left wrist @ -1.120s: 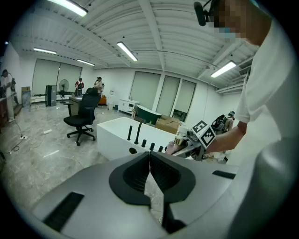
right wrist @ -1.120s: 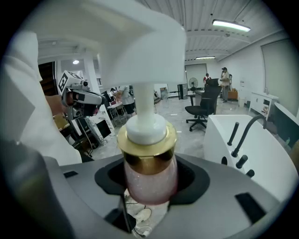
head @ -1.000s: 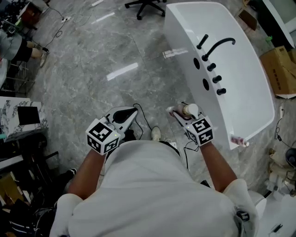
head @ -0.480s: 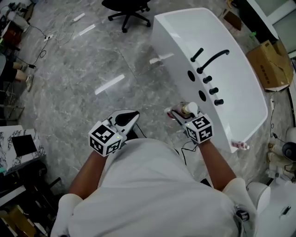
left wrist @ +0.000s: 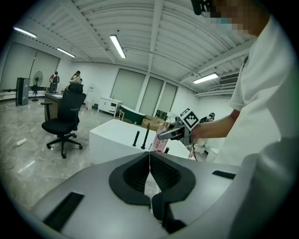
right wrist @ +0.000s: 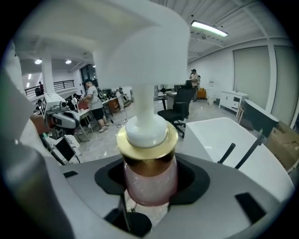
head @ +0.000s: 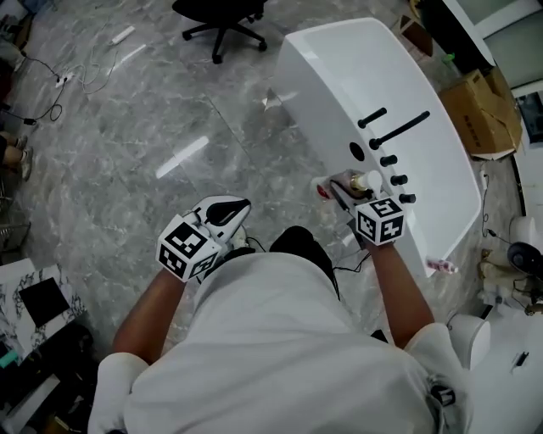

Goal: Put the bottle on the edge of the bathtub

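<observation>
A pink bottle (right wrist: 149, 175) with a gold collar and a white pump head sits upright between the pads of my right gripper (right wrist: 149, 191), which is shut on it. In the head view that gripper (head: 344, 191) holds the bottle (head: 349, 181) over the near edge of the white bathtub (head: 365, 68), beside the black faucet fittings (head: 392, 131). From the left gripper view, the bottle (left wrist: 160, 143) shows in front of the tub (left wrist: 112, 137). My left gripper (head: 233, 208) hangs lower left over the floor, pads together (left wrist: 149, 161), holding nothing.
A second small pink bottle (head: 439, 266) lies on the tub's near right rim. A black office chair (head: 221, 17) stands on the grey marble floor beyond the tub. Cardboard boxes (head: 484, 102) sit on the far side. Cables trail by my feet.
The view has shifted toward the tub. My right gripper carried the bottle to the right, from beside the tub to over its edge near the faucet knobs. The left gripper stayed shut and roughly in place.
</observation>
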A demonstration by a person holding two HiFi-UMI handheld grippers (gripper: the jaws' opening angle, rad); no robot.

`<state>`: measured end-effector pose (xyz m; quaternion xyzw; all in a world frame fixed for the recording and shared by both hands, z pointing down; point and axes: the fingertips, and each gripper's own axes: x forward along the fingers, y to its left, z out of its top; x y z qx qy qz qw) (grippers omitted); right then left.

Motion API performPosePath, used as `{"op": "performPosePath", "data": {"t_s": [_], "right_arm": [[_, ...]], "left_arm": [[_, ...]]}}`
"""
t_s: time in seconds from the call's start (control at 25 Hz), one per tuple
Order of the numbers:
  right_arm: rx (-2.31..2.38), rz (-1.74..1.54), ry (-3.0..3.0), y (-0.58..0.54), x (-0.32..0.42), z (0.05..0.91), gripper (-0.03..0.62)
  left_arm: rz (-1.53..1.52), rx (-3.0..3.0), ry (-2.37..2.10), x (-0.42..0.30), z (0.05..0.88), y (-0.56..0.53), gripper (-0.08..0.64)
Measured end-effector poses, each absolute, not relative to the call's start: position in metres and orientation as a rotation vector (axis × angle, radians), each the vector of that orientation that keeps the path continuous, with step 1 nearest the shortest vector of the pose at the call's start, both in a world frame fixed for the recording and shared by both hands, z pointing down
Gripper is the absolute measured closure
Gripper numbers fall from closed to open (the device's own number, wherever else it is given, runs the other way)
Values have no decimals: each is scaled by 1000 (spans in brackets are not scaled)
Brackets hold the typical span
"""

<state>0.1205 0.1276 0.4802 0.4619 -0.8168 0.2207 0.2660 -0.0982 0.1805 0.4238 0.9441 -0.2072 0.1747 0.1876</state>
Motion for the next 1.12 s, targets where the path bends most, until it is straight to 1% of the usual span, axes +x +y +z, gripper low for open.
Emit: {"op": "performPosePath", "data": {"t_s": [0.24,0.4,0.64,0.88,1.12], "right_arm": [[1297,583,-2188,62,125,477,368],[1315,598,-2192,8,138,488,368],[1329,626,-2182,-94,171,512,368],[1319,605,-2175,-205,207,533,370],[1306,609,-2162,-304,229,573,368]], "left_arm": [[416,2611,-600,-109,426,141,541],[461,2609,-619,-106,430,107,541],[496,2576,-741,-101,423,23,541],[508,2538,-785,-61,412,-60,541],[518,2471,-821,-30,414,-124,541]]}}
